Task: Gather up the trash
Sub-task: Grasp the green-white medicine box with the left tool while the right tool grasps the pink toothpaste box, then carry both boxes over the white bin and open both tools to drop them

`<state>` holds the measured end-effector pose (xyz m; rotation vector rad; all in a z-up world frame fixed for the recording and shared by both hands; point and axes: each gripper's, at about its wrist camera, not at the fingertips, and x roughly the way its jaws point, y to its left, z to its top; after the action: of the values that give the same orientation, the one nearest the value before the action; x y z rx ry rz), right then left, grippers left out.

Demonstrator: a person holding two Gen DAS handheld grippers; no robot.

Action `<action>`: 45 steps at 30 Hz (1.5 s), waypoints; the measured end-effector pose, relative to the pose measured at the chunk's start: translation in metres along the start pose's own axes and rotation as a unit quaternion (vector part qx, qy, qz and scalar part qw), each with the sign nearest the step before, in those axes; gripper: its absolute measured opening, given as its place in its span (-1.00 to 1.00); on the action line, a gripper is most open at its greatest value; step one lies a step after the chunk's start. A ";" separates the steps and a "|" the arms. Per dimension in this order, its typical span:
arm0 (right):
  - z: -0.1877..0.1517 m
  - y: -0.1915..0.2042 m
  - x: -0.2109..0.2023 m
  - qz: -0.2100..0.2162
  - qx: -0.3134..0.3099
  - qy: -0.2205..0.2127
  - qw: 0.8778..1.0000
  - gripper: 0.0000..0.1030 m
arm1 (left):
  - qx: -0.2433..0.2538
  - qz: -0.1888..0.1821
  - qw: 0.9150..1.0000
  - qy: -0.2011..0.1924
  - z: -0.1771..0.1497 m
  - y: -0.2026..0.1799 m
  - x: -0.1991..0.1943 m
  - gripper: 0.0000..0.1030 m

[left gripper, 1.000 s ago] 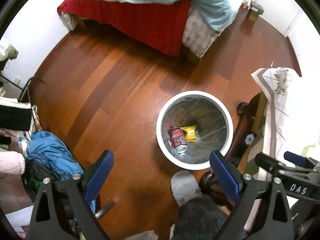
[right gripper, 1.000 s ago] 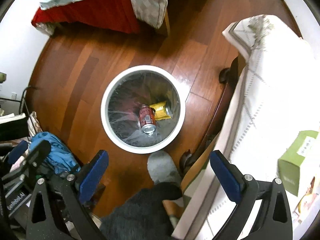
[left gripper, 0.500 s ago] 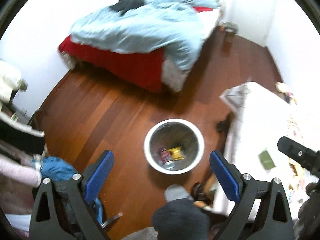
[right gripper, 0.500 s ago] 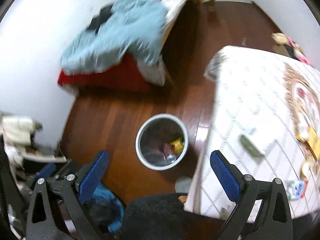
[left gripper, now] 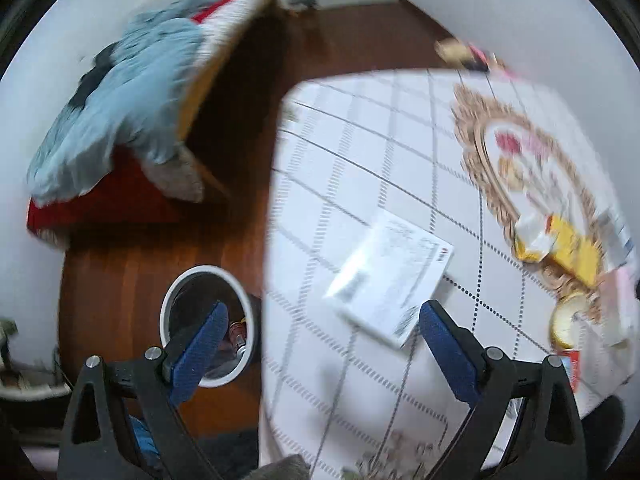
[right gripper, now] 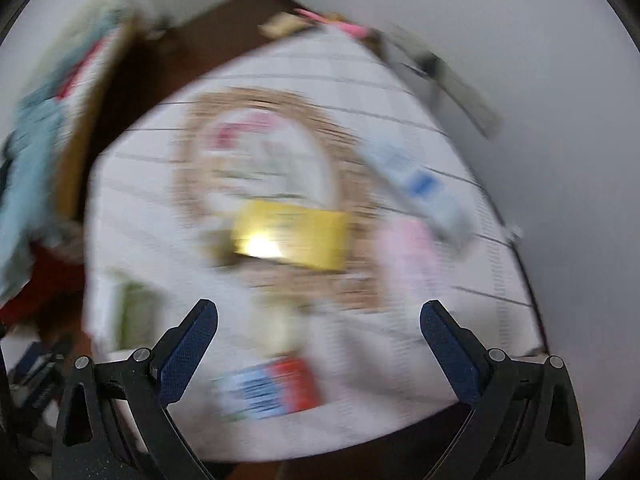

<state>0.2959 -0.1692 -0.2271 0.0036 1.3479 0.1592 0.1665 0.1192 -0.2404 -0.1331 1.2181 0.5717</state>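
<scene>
My left gripper (left gripper: 322,322) hangs above the table (left gripper: 360,152), its blue ribbed pads spread wide with nothing between them. My right gripper (right gripper: 319,320) is likewise spread wide and empty over the same table, seen there through heavy motion blur.

The table carries a white cloth printed with a grey dashed grid and, toward its far side, an oval gold ornamental border (left gripper: 472,128) around a red and pink flower motif. A flat rectangular white packet (left gripper: 390,276) covered in fine print lies on the cloth near the table's edge closest to me, just ahead of my left gripper. A yellow wrapper (left gripper: 568,248), crumpled and glossy, rests on the gold border at the table's right side; the right wrist view shows it as a shiny yellow rectangle (right gripper: 292,240) at the table's middle. Nearer me than the wrapper lies a red, white and blue packet (right gripper: 268,392), too blurred to read. A blue and white packet (right gripper: 416,184) and a pale pink shape (right gripper: 408,256) lie to the wrapper's right.

The round white bin (left gripper: 168,304), lined with clear film, stands on the dark reddish plank floor (left gripper: 120,264) just left of the table; a red can (left gripper: 236,332) lies inside. Beyond the floor, left of the table, a bed (left gripper: 120,96) carries a rumpled light blue quilt.
</scene>
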 end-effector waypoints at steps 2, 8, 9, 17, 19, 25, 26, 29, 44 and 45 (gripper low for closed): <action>0.002 -0.024 0.025 -0.016 0.017 0.015 1.000 0.99 | 0.026 0.009 1.000 0.011 0.008 -0.018 0.016 0.90; 0.001 -0.053 0.078 -0.033 0.035 0.033 0.998 0.86 | 0.072 0.020 0.996 0.046 0.020 -0.045 0.050 0.90; 0.000 -0.054 0.079 -0.035 0.036 0.028 0.998 0.59 | 0.077 0.018 0.996 0.052 0.021 -0.045 0.055 0.90; -0.023 -0.048 0.074 0.015 0.035 0.024 0.999 0.19 | 0.091 -0.021 0.992 0.086 0.021 -0.054 0.082 0.67; -0.037 -0.043 0.071 0.038 0.040 0.043 0.998 0.19 | 0.079 -0.038 0.993 0.084 0.017 -0.050 0.075 0.65; -0.072 -0.026 0.069 0.069 0.006 0.097 0.993 0.19 | -0.006 -0.103 0.984 0.145 -0.026 -0.030 0.058 0.64; -0.074 -0.022 0.069 0.063 -0.007 0.099 0.993 0.20 | -0.018 -0.110 0.982 0.150 -0.032 -0.028 0.057 0.64; -0.078 -0.013 0.065 0.029 -0.048 0.078 0.995 0.31 | -0.030 -0.106 0.981 0.161 -0.046 -0.030 0.064 0.64; -0.089 0.012 0.055 -0.016 -0.099 0.022 0.995 -0.04 | -0.021 -0.076 0.993 0.089 -0.056 -0.045 0.040 0.43; -0.086 0.008 0.048 -0.012 -0.095 0.016 0.995 -0.04 | -0.025 -0.078 0.993 0.082 -0.054 -0.044 0.031 0.43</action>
<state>0.2221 -0.1636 -0.2916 -0.1764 1.3598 0.2679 0.1490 0.0711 -0.2970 -0.3204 1.3387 0.4617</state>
